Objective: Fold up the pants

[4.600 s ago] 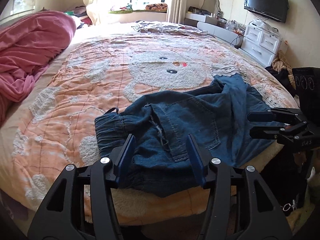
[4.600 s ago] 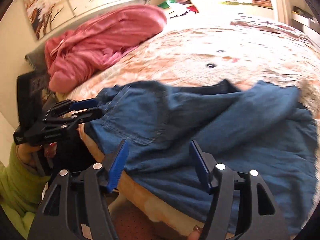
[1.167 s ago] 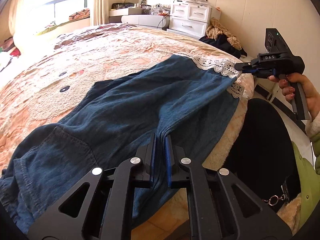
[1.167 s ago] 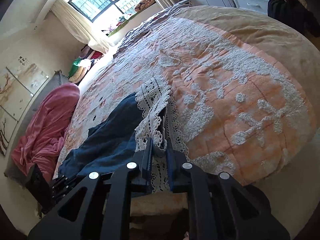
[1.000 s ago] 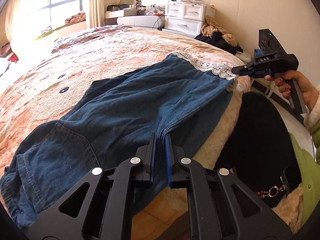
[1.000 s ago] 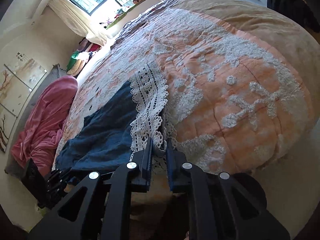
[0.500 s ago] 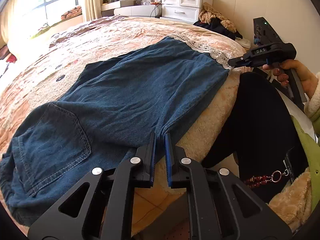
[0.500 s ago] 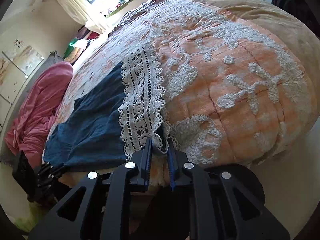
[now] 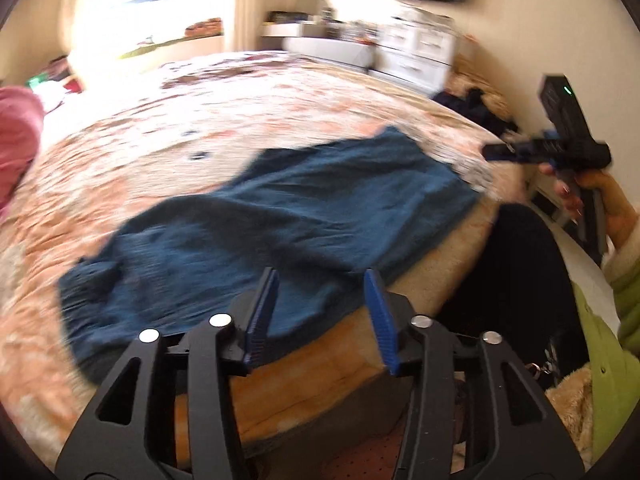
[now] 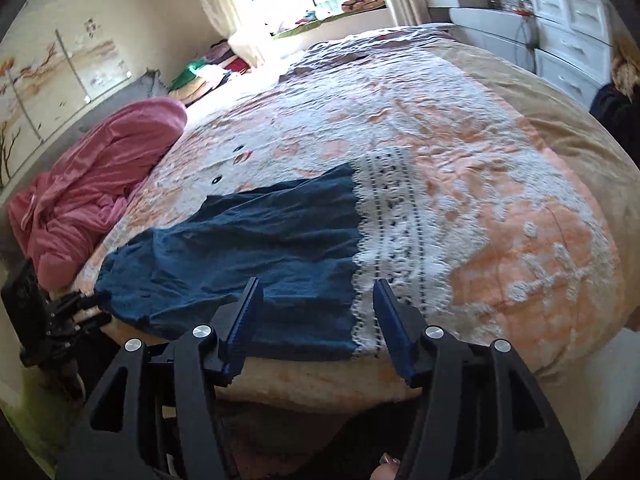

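Both grippers, pinching the lace-hemmed denim pants (image 10: 256, 236) a moment ago, now angle downward over them, the left gripper (image 9: 322, 312) and right gripper (image 10: 316, 322) opening, nothing between their jaws.

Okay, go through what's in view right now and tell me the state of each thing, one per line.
pants: spread flat along the bed's near edge, lace hem to the right, released.
left gripper: jaws opening, nothing between the pads.
right gripper: jaws opening, empty.
pink blanket: bunched in a heap.
bedspread: laid out, wrinkled.
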Tool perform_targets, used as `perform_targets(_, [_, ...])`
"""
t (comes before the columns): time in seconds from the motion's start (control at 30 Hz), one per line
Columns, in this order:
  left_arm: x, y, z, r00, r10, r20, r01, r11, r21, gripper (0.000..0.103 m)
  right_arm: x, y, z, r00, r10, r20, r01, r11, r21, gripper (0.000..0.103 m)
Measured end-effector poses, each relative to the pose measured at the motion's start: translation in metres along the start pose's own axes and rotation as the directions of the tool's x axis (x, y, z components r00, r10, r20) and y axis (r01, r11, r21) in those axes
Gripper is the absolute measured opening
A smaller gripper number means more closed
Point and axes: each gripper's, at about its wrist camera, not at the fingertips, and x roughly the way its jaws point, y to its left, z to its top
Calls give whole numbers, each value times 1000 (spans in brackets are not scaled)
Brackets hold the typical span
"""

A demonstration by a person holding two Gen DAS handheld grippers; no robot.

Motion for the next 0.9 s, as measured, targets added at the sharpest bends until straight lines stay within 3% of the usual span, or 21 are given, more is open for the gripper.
perform_targets(0.1, [-24,33,-4,992,125,1,-124,986,-108,44,23,22,8,999,18,-51,-21,998,-66,56])
perform_targets(0.2, [-45,68,-14,975,223,-24,-222,945,-240,51,38,41,11,997,29,-76,-38,991,-126,59])
perform_targets(0.3, [-46,92,-26,974,218,-62,-226,904,-362,57,52,50,10,993,65,-95,-78,987,-141,61])
perform_targets(0.43, [-28,114,-36,989,124,-79,-147,853,-501,61,70,47,3,988,76,-132,-92,989,-116,61])
perform_targets(0.47, [-20,115,-35,990,113,-83,-140,847,-513,59,73,44,0,987,77,-143,-93,990,-107,61])
perform_targets(0.5, [-14,115,-34,988,121,-97,-154,843,-515,39,75,42,-3,986,74,-150,-90,991,-101,61])
perform_targets(0.6, [-12,117,-33,983,149,-107,-183,845,-503,29,73,35,-9,985,80,-155,-95,991,-90,61])
perform_targets(0.7, [-32,121,-29,973,213,-92,-231,856,-462,27,68,31,-11,985,76,-158,-92,991,-95,61])
perform_targets(0.8, [-32,126,-36,976,180,-123,-217,865,-453,28,69,29,-15,983,76,-166,-91,992,-89,61])
perform_targets(0.9, [-14,123,-47,962,204,-181,-263,868,-421,32,71,31,-21,986,60,-157,-78,991,-108,62])
